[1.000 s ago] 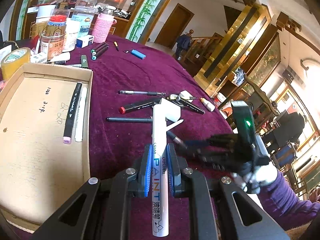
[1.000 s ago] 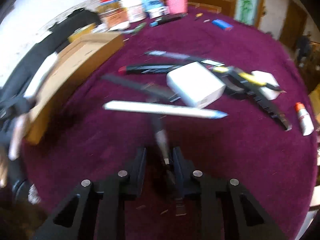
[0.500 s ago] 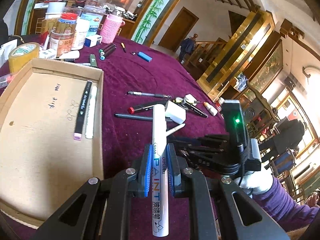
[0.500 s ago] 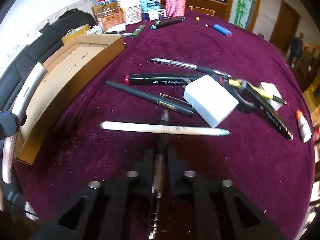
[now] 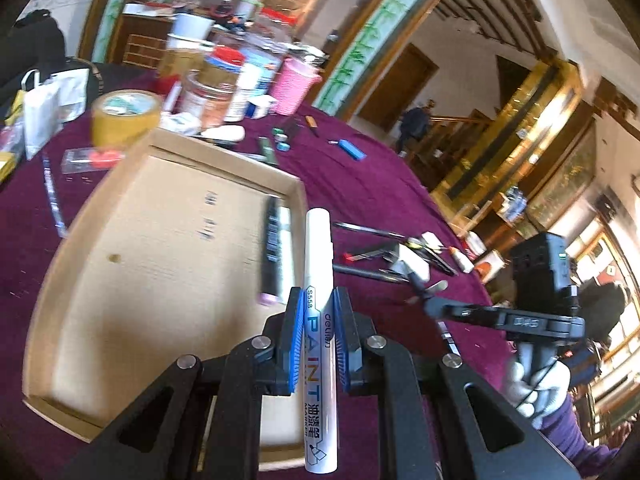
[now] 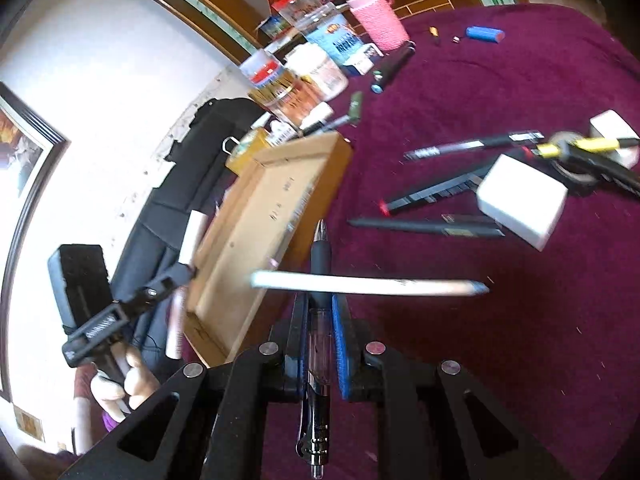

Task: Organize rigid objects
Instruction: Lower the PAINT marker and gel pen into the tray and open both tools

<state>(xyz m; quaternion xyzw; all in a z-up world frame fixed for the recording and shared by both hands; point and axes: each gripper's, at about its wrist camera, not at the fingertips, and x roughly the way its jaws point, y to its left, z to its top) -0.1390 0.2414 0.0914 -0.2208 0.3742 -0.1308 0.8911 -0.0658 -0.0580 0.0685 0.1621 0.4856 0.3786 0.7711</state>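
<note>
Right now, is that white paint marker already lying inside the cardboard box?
No, the white paint marker is clamped between the left gripper's blue pads, held above the cardboard box.

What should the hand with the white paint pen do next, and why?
Probably carry the white paint marker a little further over the cardboard tray and lower it beside the black marker lying there. The left gripper is shut on it, its tip is just at the tray's edge, and pens are being gathered in that tray.
</note>
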